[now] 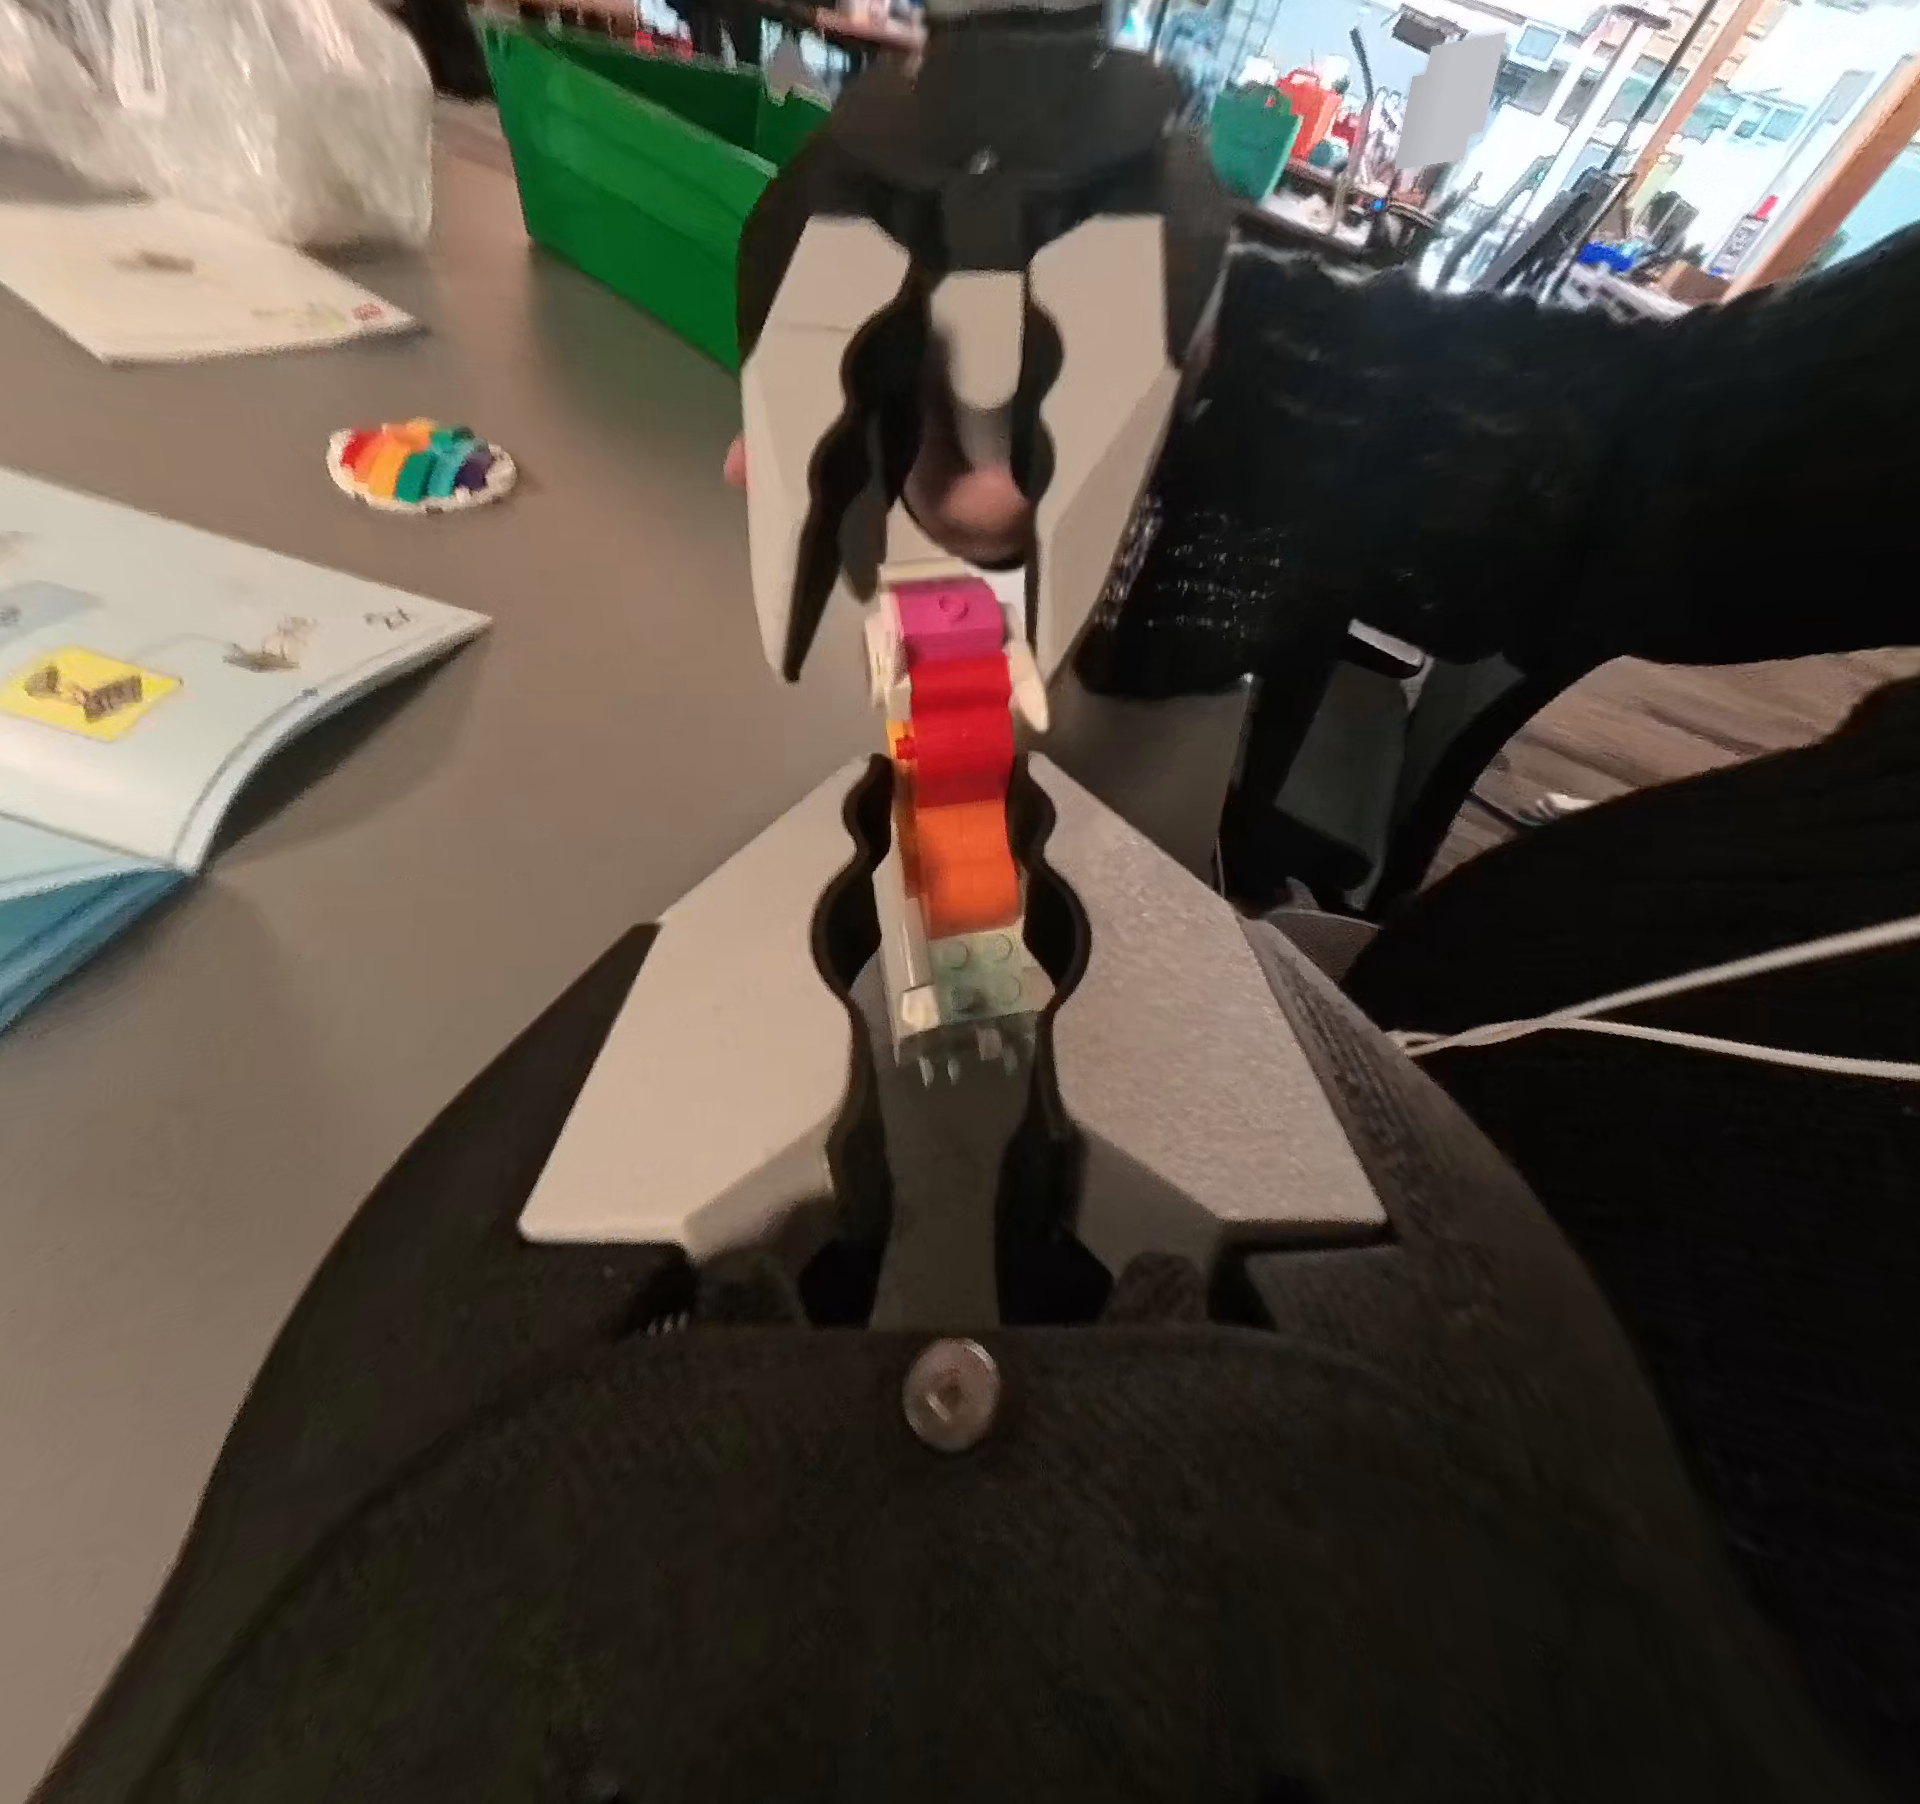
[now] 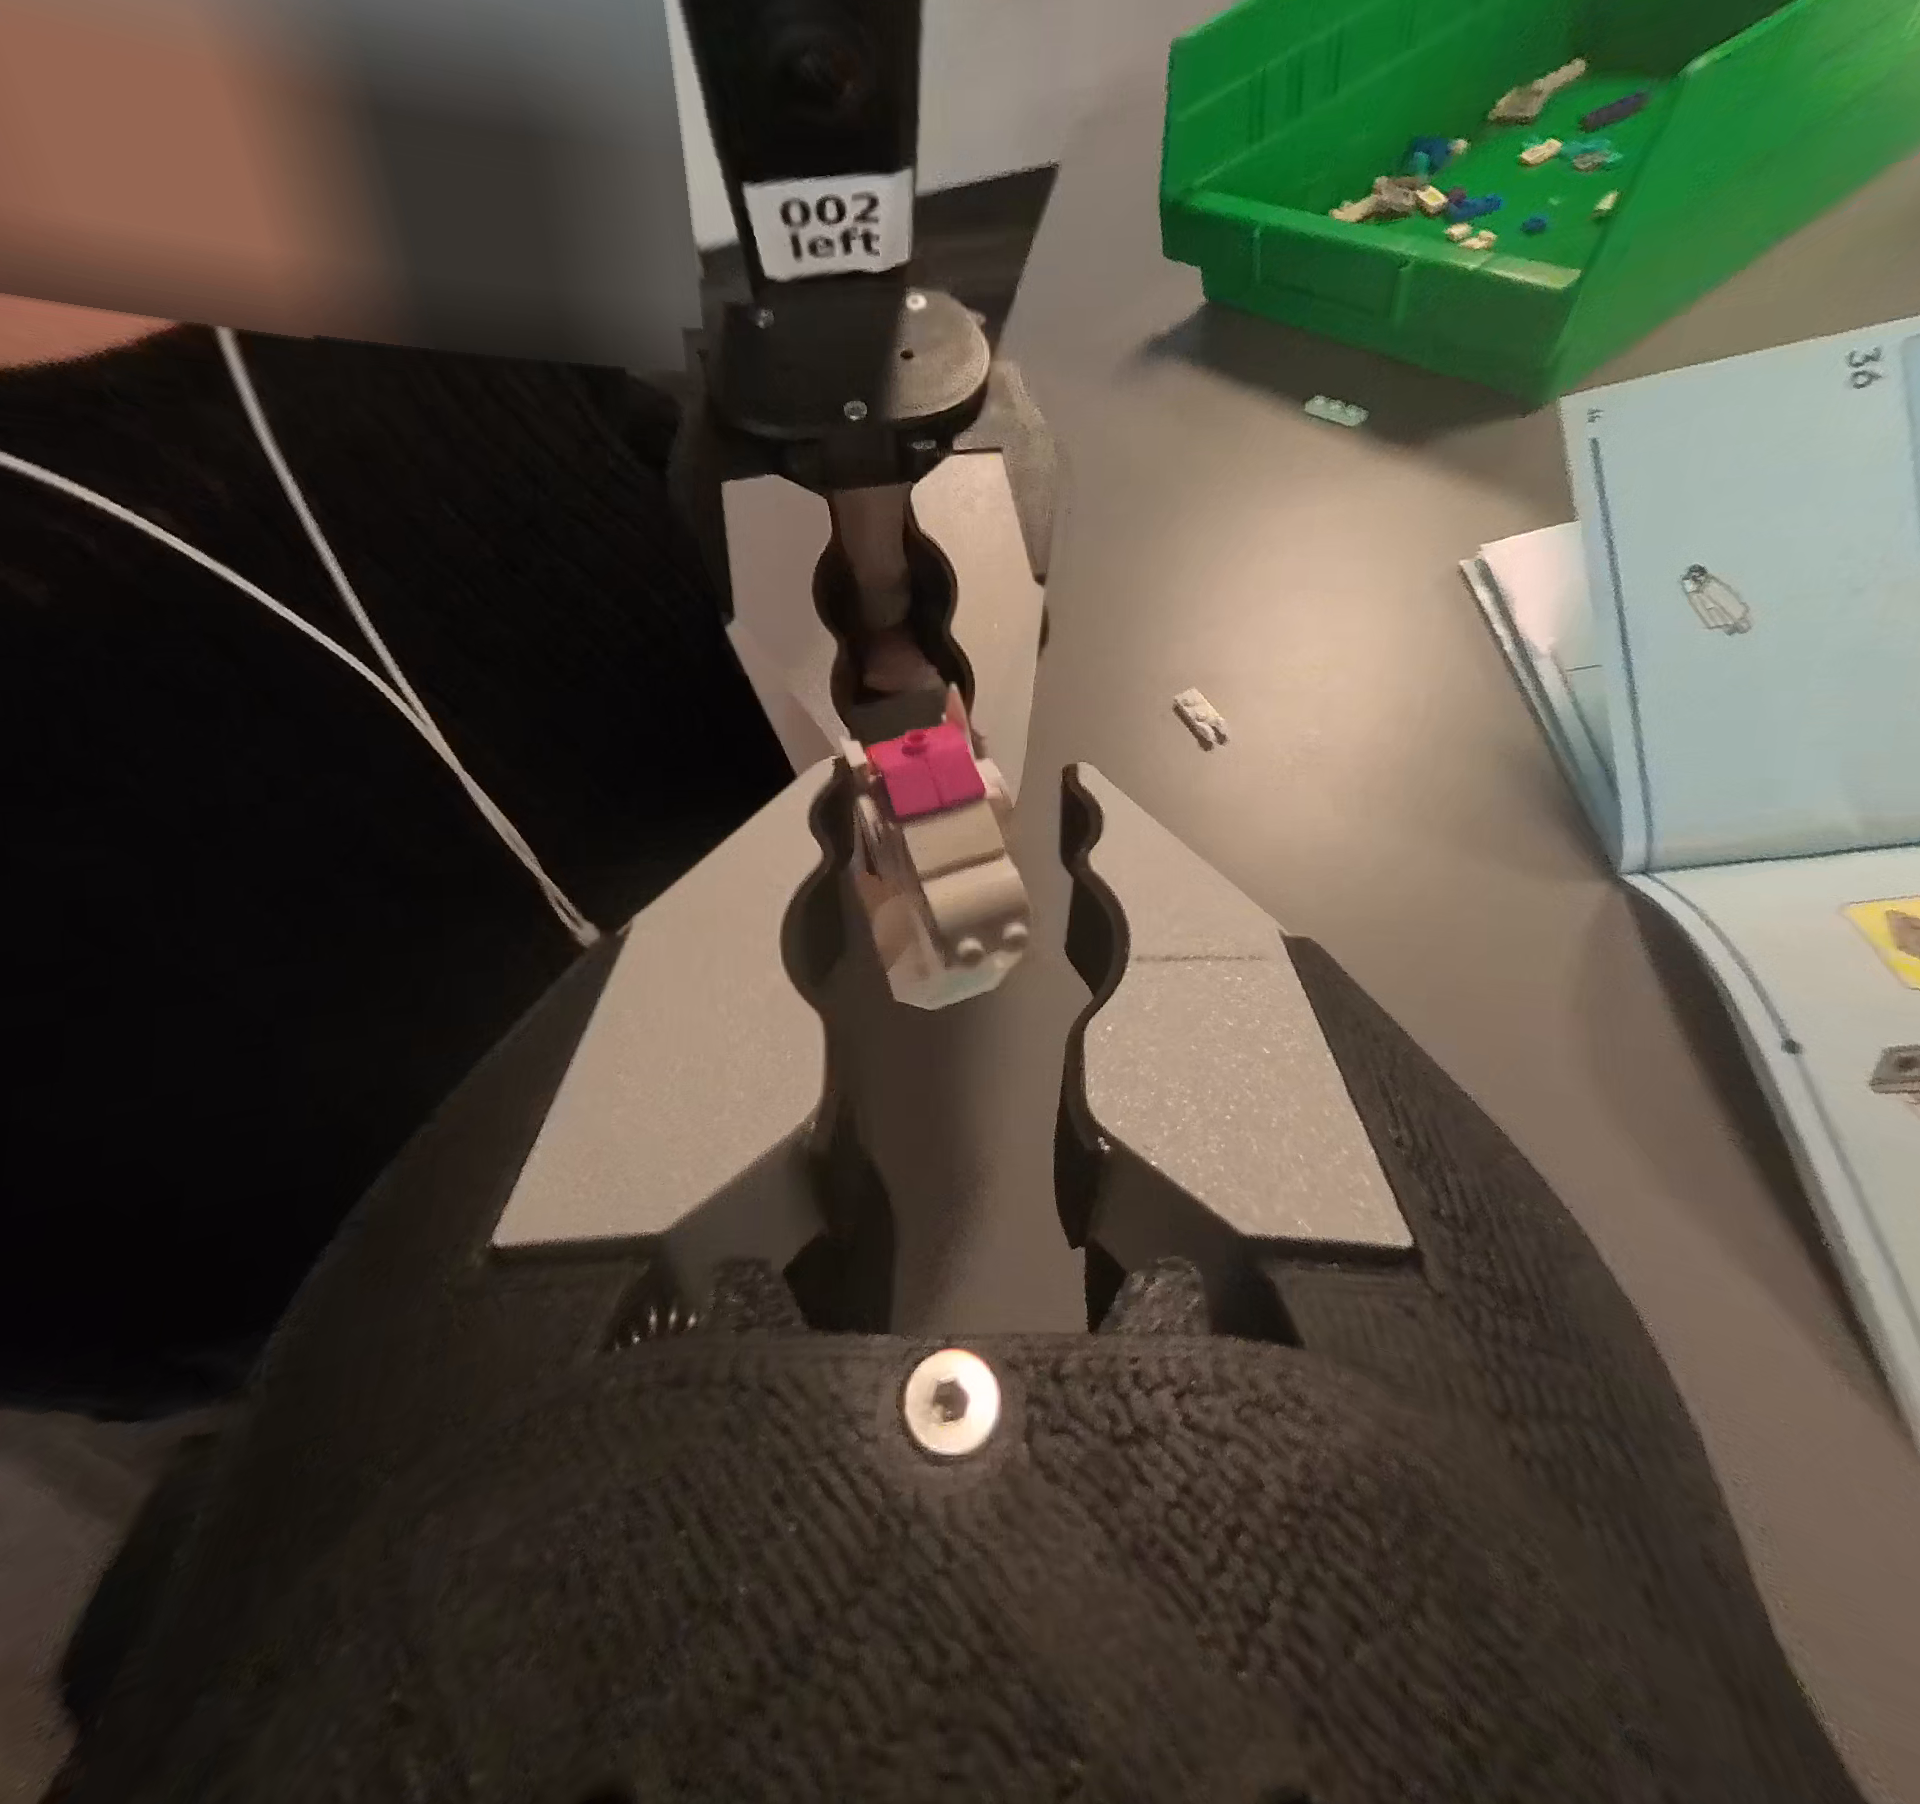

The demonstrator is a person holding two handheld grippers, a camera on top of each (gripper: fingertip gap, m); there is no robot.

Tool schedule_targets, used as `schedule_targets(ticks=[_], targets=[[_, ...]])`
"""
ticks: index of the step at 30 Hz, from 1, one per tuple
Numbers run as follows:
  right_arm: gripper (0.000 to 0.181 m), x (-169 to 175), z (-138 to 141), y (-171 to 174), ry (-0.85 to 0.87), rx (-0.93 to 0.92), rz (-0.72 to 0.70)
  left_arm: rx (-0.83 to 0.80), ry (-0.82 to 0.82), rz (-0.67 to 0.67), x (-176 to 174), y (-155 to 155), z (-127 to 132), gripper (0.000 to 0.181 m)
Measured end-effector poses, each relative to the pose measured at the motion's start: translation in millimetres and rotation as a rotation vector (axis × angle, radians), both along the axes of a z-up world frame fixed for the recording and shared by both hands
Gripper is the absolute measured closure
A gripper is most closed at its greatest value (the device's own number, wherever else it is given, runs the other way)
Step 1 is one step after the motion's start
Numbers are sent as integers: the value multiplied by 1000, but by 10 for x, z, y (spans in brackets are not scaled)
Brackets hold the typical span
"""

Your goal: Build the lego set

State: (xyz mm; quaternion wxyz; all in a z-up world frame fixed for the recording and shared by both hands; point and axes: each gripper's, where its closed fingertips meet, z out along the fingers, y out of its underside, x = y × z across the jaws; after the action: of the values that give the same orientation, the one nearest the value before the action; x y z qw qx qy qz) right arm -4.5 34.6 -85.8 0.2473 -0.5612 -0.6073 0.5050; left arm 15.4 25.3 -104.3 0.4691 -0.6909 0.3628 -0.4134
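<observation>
A lego assembly [image 1: 956,746] is a narrow stack with magenta, red, orange and pale green bricks on grey plates. My left gripper [image 1: 951,767] is shut on it and holds it in the air above the grey table. My right gripper [image 1: 914,684] faces it from the far side, its jaws around the magenta end. In the right wrist view the right gripper [image 2: 956,778] is open; the assembly [image 2: 925,772] lies between the fingers, against the left one, with a gap to the right one. The left gripper [image 2: 914,726] holds its far end.
A green bin [image 2: 1455,300] with loose small pieces stands at the back; it also shows in the left wrist view [image 1: 623,165]. An open instruction booklet [image 1: 208,663] [image 2: 1714,663], a round rainbow lego piece [image 1: 421,466], a small grey piece [image 2: 1200,715] and a plastic bag [image 1: 208,71] lie on the table. The tips of both grippers are at nearly the same place. From either gripper's tips it is about 12 centimeters to the small grey piece [image 2: 1200,715].
</observation>
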Motion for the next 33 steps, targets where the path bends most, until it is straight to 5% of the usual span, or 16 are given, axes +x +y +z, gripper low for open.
schedule_targets(ticks=[17,33], targets=[[152,-88,302,-149,289,-96,-70,276,-21,42,-71,-60,294,160],[142,-90,13,136,173,36,-234,-130,-91,62,-43,110,-6,158]])
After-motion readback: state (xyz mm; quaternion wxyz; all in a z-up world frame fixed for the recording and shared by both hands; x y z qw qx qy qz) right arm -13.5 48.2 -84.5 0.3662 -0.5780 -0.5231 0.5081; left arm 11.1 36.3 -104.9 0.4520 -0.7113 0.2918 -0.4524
